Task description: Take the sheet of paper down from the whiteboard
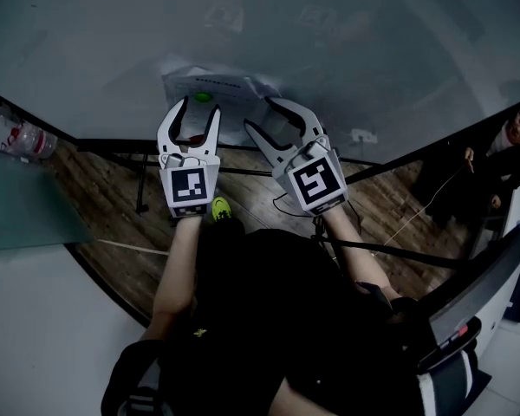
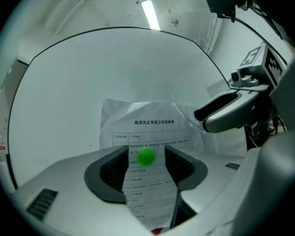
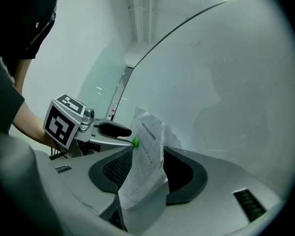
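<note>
the thin white printed sheet of paper [image 2: 152, 124] hangs flat-ish on the glossy whiteboard [image 2: 113, 68], pinned near its upper middle by a small round green magnet [image 2: 146, 156]. its edges are wrinkled, and its side edge lifts off the board.

our left gripper [image 2: 146, 162] has its jaws spread apart; the magnet sits right in the gap between the dark pads, untouched by either. our right gripper [image 3: 148, 157] also stands wide open, with the loose, curling edge of the sheet [image 3: 146, 146] passing between its pads; neither pad presses on it.

we judge the paper to be very light, limp and easy to tear or crease, so a hard tug against the magnet would likely rip it. the magnet looks smooth and small, likely to slip from a sloppy pinch. we would grip the magnet squarely by its sides with the left, and pinch the lifted edge gently with the right so the sheet does not flutter down.
</note>
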`<control>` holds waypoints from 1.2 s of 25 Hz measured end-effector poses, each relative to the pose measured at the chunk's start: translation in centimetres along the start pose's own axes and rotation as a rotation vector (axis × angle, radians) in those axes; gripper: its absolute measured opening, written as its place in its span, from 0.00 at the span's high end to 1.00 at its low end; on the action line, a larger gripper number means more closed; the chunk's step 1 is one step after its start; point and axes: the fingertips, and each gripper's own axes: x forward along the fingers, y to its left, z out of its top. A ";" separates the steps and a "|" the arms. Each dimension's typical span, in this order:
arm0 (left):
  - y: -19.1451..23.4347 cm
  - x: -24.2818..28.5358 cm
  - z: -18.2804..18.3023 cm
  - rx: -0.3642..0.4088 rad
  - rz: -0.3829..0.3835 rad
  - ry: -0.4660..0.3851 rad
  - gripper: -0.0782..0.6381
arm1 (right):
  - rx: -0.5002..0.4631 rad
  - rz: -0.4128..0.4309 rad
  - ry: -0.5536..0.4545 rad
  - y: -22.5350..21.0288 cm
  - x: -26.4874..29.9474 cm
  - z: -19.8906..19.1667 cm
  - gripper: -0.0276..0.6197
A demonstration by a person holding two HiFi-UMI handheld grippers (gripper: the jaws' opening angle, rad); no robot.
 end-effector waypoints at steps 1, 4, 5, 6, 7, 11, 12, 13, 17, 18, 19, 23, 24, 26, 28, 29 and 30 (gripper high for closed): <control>0.1 0.2 -0.1 0.005 0.006 0.004 0.57 | -0.007 -0.002 0.002 -0.1 0.0 0.0 0.67; 0.1 0.7 -0.2 0.021 0.016 0.016 0.55 | 0.000 -0.014 0.006 -0.3 0.0 0.1 0.67; 0.1 0.9 -0.3 0.030 0.018 0.019 0.55 | -0.002 -0.018 0.008 -0.4 0.0 0.1 0.66; 0.1 1.0 -0.3 0.038 0.022 0.023 0.54 | -0.010 -0.023 0.009 -0.4 -0.1 0.2 0.66; 0.1 1.1 -0.4 0.046 0.029 0.026 0.53 | -0.020 -0.030 0.011 -0.5 -0.1 0.3 0.66; 0.3 1.2 -0.6 0.083 0.071 0.038 0.53 | -0.061 -0.064 0.012 -1.2 -0.5 1.0 0.66; 0.3 1.3 -0.7 0.099 0.081 0.039 0.53 | -0.070 -0.070 0.013 -1.3 -0.5 1.1 0.66; 0.4 1.4 -0.8 0.115 0.090 0.038 0.53 | -0.079 -0.075 0.014 -1.4 -0.6 1.3 0.66; 0.3 1.5 -0.7 0.172 0.114 0.020 0.54 | -0.096 -0.091 0.022 -1.9 -0.7 1.5 0.66; 0.3 1.5 -0.6 0.182 0.117 0.018 0.54 | -0.099 -0.094 0.026 -2.0 -0.7 1.5 0.66; 0.3 1.6 -0.6 0.189 0.118 0.018 0.54 | -0.104 -0.096 0.031 -2.1 -0.7 1.5 0.66; 0.1 1.9 -0.8 0.200 0.121 0.022 0.55 | -0.127 -0.106 0.047 -2.3 -0.8 1.4 0.66; 0.0 1.9 -0.8 0.200 0.121 0.021 0.56 | -0.132 -0.109 0.051 -2.3 -0.8 1.4 0.66; -0.2 1.9 -0.8 0.202 0.122 0.019 0.57 | -0.148 -0.121 0.058 -2.6 -1.0 1.5 0.66; -0.3 2.0 -0.8 0.211 0.124 0.017 0.58 | -0.164 -0.139 0.062 -2.9 -1.2 1.7 0.66; -0.4 2.0 -0.8 0.219 0.124 0.015 0.59 | -0.170 -0.147 0.063 -3.1 -1.2 1.7 0.66; -0.5 2.1 -0.8 0.227 0.124 0.013 0.60 | -0.174 -0.151 0.064 -3.2 -1.3 1.8 0.66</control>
